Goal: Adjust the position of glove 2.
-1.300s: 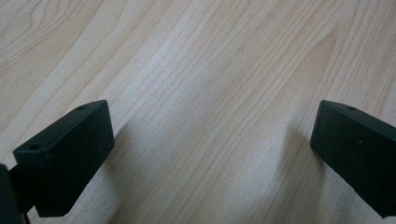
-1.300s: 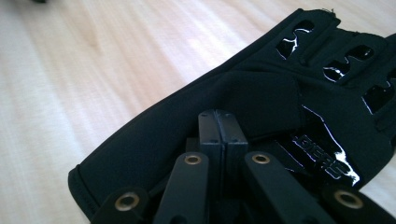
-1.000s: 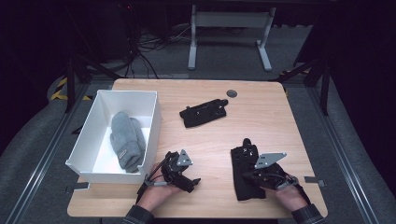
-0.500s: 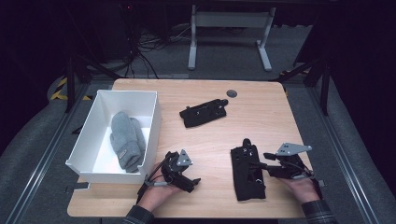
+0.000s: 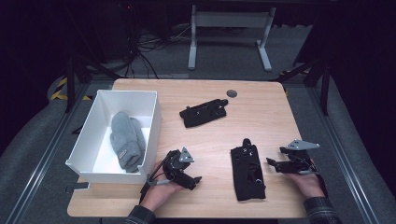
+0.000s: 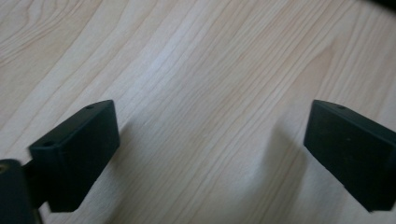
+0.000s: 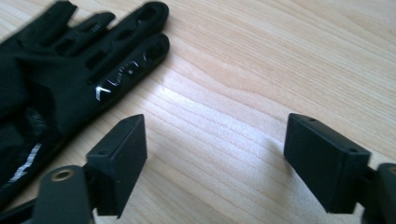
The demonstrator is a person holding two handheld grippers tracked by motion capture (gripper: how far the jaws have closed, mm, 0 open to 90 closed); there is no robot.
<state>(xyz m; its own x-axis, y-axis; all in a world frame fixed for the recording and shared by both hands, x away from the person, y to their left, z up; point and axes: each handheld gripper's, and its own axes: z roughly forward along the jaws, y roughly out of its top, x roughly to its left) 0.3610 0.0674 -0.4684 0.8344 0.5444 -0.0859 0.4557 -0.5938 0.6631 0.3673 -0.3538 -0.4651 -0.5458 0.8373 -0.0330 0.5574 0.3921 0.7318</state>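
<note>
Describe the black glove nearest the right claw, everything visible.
The black glove lies flat on the wooden table, fingers pointing away from the person. It looks like fabric with openings along the fingers and glossy silver markings. The open right claw sits just beside it, not touching. Nothing rests on it.

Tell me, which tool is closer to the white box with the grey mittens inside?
Left. The left tool sits right beside the white rectangular box, near its front corner. The right tool is across the wooden table, beyond the flat black glove.

No legible text — the near black glove [image 7: 70, 88] bears only unreadable silvery marks.
</note>
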